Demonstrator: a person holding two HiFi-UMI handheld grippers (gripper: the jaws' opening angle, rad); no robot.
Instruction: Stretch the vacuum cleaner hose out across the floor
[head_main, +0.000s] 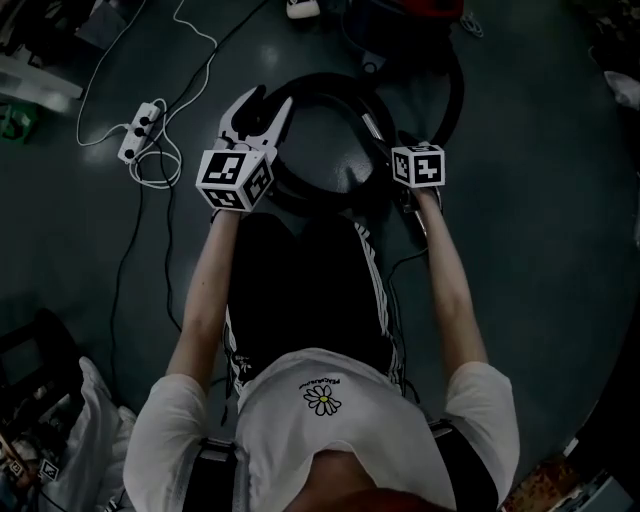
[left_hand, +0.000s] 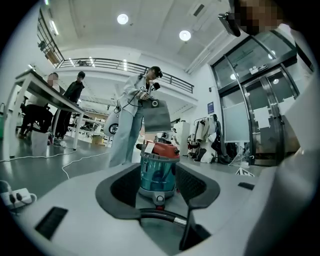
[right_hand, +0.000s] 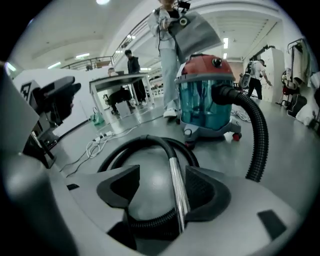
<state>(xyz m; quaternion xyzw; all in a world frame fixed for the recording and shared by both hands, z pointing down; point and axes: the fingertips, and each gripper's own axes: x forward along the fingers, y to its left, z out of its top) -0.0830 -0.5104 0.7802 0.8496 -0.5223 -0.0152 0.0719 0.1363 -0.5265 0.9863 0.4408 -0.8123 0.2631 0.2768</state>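
Hose (right_hand: 145, 138) is coiled on the floor (head_main: 540, 200) ahead, vacuum (right_hand: 205, 100) beyond. My right tool (right_hand: 161, 172) is nearer: open, with the metal tube (right_hand: 175, 175) lengthwise between the jaws, ungripped. Left tool (head_main: 266, 103) open, holding nothing.

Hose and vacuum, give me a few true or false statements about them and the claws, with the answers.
1. The hose lies looped on the floor. True.
2. The vacuum has a yellow lid. False: the lid is red.
3. The left claw is shut. False: its jaws stand apart, gripping nothing.
4. A metal tube runs between the jaws of the right claw. True.
5. The power strip sits on a table. False: it lies on the floor.
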